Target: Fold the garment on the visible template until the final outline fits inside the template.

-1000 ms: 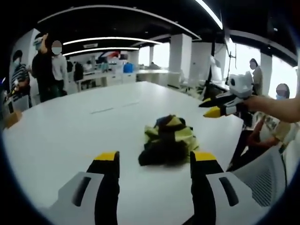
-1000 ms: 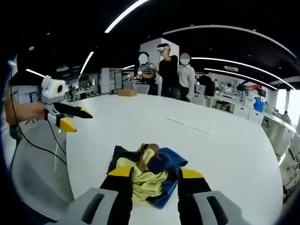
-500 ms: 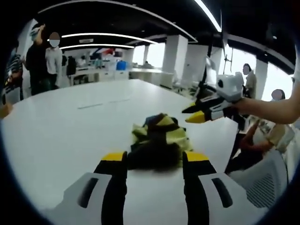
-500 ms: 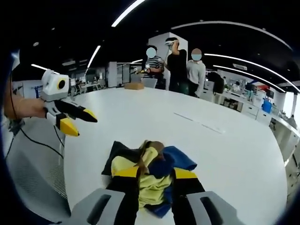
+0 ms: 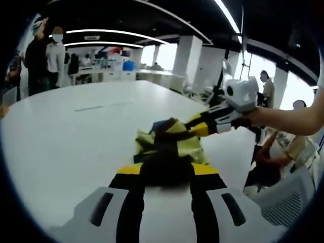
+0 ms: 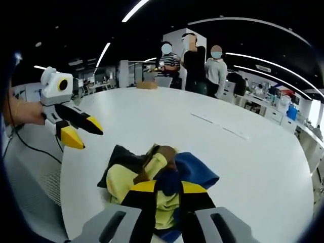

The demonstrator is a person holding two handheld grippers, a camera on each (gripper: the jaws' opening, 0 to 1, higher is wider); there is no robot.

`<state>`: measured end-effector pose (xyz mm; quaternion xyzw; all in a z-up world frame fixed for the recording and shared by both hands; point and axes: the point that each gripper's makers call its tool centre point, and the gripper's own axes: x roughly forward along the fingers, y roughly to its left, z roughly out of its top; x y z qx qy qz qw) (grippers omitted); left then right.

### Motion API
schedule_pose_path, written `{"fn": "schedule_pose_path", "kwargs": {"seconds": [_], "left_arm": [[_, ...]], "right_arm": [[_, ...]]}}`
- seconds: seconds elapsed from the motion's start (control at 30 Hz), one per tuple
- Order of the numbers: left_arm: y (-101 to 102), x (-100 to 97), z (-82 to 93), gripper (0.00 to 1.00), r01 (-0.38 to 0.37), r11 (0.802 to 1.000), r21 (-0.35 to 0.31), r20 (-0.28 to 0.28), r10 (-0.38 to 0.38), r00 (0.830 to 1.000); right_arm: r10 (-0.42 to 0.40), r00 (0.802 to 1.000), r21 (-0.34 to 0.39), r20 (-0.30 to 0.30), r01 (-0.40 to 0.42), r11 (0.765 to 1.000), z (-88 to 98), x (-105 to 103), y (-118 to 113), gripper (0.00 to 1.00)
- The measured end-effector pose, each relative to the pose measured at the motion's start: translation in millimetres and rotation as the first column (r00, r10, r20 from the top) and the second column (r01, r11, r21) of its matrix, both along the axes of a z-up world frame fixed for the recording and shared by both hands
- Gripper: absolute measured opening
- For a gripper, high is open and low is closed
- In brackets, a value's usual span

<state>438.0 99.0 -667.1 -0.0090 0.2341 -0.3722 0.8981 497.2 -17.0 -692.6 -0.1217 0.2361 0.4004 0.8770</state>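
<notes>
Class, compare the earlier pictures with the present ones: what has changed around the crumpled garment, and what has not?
Both grippers closed in on the garment: the right gripper narrowed its jaws over the cloth, and the left gripper narrowed too. The garment stayed bunched on the white table.

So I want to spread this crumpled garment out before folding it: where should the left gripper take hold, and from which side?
The garment lies bunched in a heap on the white table. I would grip the black edge lying flat at the heap's rim, coming in low from the left gripper's own side. That edge looks like a single loose layer, so pulling it outward should open the pile rather than lift it whole.
</notes>
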Motion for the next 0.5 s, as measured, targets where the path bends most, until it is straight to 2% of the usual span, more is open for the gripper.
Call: {"fn": "schedule_pose_path", "kwargs": {"seconds": [0.17,0.33,0.5], "left_arm": [[-7,1.5,-10.5,0.28,0.011,1.0,0.005,-0.026,-0.011,1.0],[-17,3.7,-14.1,0.25,0.011,0.999,-0.03,-0.054,-0.013,0.998],[-28,4.8,-20.7,0.23,0.026,0.999,-0.036,-0.072,-0.028,0.997]], "right_arm": [[0.006,1.0,-0.013,-0.022,-0.006,1.0,-9.3,2,1,0.11],[0.016,1.0,-0.022,-0.021,-0.017,1.0,-11.7,2,3,0.1],[0.031,0.999,-0.048,-0.017,-0.032,0.998,-16.3,1,5,0.09]]}}
